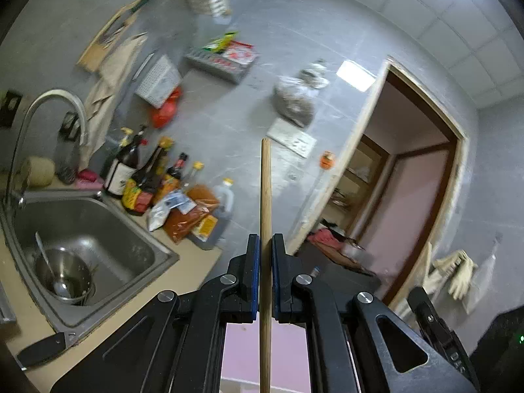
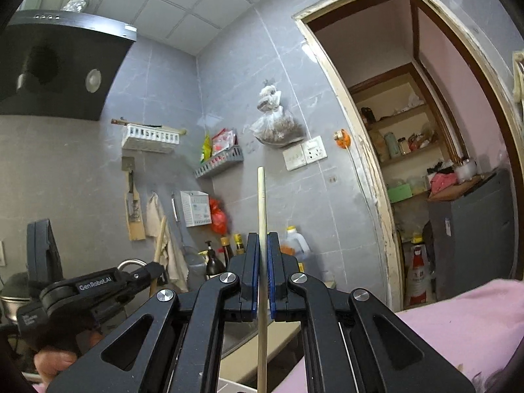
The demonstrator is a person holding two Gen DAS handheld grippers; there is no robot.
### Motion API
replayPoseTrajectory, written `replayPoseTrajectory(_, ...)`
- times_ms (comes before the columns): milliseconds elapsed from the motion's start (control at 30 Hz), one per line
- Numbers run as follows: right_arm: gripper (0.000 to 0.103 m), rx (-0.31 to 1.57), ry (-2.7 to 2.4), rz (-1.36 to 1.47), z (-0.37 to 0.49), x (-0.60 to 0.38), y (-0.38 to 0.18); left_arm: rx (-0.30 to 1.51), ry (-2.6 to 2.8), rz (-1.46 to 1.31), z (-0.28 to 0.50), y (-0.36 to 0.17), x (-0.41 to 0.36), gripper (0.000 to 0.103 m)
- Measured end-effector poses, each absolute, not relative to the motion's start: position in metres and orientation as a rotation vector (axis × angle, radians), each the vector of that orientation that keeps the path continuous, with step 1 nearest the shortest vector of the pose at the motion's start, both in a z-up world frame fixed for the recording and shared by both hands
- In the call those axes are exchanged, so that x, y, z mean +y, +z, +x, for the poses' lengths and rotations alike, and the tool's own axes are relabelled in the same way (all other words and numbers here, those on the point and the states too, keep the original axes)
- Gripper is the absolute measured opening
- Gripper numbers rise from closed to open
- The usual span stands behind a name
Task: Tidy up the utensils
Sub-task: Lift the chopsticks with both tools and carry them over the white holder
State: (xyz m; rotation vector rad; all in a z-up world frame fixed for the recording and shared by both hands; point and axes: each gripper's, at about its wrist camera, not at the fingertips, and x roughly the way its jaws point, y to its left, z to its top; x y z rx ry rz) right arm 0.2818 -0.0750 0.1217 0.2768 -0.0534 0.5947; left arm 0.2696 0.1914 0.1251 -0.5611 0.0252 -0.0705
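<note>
Grey-tiled kitchen: left tool (image 1: 265, 245) and right tool (image 2: 263, 245) each pinch one chopstick (image 1: 266, 196); thin sticks could slip.

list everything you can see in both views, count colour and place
thin wooden chopstick: one per tongs, tan, clamped pointing forward; the second paler
stainless steel sink: one, silver, lower left in the counter
round steel bowl: one, silver, in the sink with a ladle
sauce bottles: several, dark, right of the sink
grey wall rack: one, holding packets
white wall basket: one, below the hood
black range hood: one, upper left
doorway: one, right, shelves beyond
left tongs: black, shut on a chopstick
right tongs: black, shut on a chopstick
</note>
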Motion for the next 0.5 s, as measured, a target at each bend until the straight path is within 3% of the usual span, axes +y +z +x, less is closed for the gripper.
replayPoseTrajectory(500, 0.003, -0.049, 0.54, 0.263, 0.291, -0.073, 0.083, -0.007, 0.079, -0.461, 0.268, 0.084, 0.162, 0.005)
